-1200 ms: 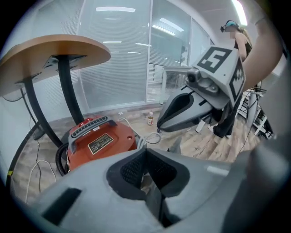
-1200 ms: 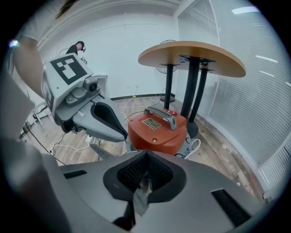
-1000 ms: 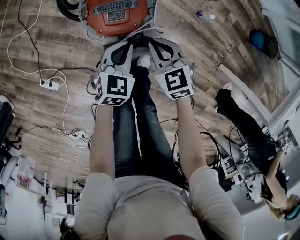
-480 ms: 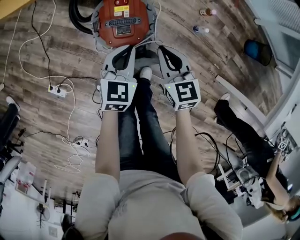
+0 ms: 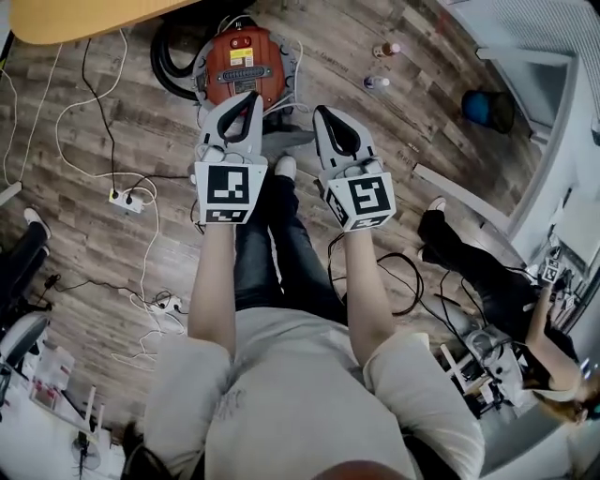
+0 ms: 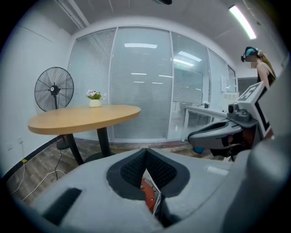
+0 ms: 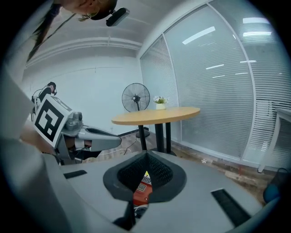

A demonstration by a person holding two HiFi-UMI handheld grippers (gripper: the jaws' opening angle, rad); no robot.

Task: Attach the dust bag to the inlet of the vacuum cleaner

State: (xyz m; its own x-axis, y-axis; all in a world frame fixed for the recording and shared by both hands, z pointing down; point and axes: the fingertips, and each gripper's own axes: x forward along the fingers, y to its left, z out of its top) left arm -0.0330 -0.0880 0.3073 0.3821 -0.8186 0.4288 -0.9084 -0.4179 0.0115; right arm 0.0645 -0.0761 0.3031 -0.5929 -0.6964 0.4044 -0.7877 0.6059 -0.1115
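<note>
Head view, left gripper (image 5: 248,98) and right gripper (image 5: 324,114) side by side, both clenched on nothing, red vacuum cleaner (image 5: 242,62) on the floor (image 5: 422,122) below their tips, table (image 5: 84,19) farther ahead.

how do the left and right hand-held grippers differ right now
The left hand-held gripper has its marker cube square to the head view; the right hand-held gripper has its cube turned at an angle. The left one's tip overlaps the orange vacuum cleaner in that view; the right one's tip shows beside it. Shared: both are shut, hold nothing and point forward side by side.
</note>
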